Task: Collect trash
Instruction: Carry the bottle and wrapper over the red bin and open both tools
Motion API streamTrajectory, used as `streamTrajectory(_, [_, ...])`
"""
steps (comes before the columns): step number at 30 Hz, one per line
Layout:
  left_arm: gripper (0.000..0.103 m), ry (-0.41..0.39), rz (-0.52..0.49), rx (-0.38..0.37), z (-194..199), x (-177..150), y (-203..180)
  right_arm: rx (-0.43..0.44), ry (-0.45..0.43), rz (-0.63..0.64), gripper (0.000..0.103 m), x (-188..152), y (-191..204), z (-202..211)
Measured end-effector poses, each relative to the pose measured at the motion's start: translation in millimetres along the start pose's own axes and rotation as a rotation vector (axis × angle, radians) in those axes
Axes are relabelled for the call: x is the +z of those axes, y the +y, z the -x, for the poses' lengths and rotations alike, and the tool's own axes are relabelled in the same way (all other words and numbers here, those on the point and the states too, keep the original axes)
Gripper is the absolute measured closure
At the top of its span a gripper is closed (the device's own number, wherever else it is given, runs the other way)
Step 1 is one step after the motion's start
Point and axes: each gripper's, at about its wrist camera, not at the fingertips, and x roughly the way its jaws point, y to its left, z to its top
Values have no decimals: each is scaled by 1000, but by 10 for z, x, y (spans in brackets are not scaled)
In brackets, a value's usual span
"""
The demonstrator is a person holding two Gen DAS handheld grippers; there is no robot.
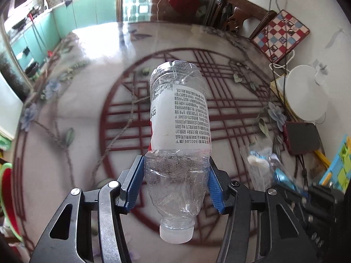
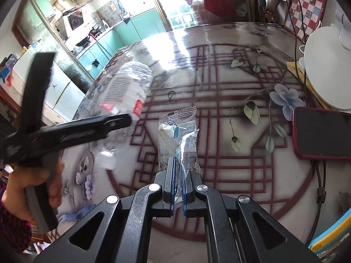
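Note:
My left gripper (image 1: pixel 176 164) is shut on an empty clear plastic bottle (image 1: pixel 178 118) with a white label, held cap toward the camera above the table. The bottle also shows blurred in the right wrist view (image 2: pixel 127 83), with the left gripper (image 2: pixel 72 131) in a hand at the left. My right gripper (image 2: pixel 178 164) is shut on a clear plastic wrapper (image 2: pixel 177 131) with blue print, held above the table. The wrapper shows blurred in the left wrist view (image 1: pixel 263 164).
The round table (image 2: pixel 219 92) has a glossy top with a red lattice and flowers. A red phone (image 2: pixel 322 133), a white round appliance (image 2: pixel 329 65), cables and a checkered box (image 2: pixel 307 4) lie at the right. A small black loop (image 2: pixel 171 95) lies mid-table.

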Motion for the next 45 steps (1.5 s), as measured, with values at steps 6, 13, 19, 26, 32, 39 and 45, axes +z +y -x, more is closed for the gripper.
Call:
streamTrajectory(6, [50,-31,-21,40,398,-350,145,27,-29,-10,100,-2,145,112])
streamTrajectory(13, [50,-15,103,80,653,-718,497,44,-58,-3,100,-8,337,236])
streamTrajectory(19, [50,-41,143,116,831,-878,698,67,-64,-11,100,-35,511,278])
streamTrajectory(26, [50,-42,176,125,970,-1056,961,78,-70,14,100,-74,773,303])
streamTrajectory(32, [50,-30,208,126,995,-1123,1149,83,-63,39,100,-128,1020,324])
streamTrajectory(39, [50,-49,229,128,1080,-1206,1388,82,-43,70,100,-135,1338,271])
streamTrajectory(45, [50,-50,275,141,1159,-1324,1709,99,-33,113,100,-144,1677,171])
